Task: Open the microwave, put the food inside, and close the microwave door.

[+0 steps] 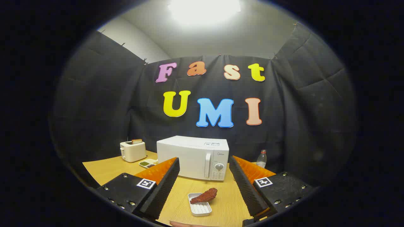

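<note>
A handheld gripper (204, 186) has its fingers spread wide apart, holding nothing. Between them, on a wooden table (104, 171), a reddish piece of food (204, 195) rests on a small white tray (200, 206). Beyond stands a closed white microwave (193, 156).

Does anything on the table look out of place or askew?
The food lies half over the rim of its small white tray, between the open gripper fingers. The microwave door is closed. Nothing looks spilled.
</note>
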Tool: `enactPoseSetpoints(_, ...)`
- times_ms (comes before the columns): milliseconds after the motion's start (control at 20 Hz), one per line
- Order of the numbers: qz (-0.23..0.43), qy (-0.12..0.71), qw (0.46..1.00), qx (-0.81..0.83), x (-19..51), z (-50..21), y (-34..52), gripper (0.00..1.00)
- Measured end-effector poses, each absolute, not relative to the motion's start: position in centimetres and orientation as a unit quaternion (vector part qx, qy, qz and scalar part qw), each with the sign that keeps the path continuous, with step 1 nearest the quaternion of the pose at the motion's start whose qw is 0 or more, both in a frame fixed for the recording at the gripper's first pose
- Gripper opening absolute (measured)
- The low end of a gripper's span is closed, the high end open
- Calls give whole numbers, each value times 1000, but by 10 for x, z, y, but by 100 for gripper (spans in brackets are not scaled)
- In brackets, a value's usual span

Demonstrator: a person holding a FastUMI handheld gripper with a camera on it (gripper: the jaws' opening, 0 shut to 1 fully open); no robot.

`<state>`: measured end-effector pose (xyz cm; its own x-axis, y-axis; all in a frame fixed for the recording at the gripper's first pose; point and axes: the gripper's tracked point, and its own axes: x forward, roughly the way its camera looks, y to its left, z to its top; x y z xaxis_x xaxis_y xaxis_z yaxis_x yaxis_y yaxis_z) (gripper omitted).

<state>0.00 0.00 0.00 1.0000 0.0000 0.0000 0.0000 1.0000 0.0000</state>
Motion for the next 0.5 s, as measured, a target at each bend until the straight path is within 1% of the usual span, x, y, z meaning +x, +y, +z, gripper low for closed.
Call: enactPoseSetpoints(500, 2, 1, 1000, 0, 5, -3, 2, 98)
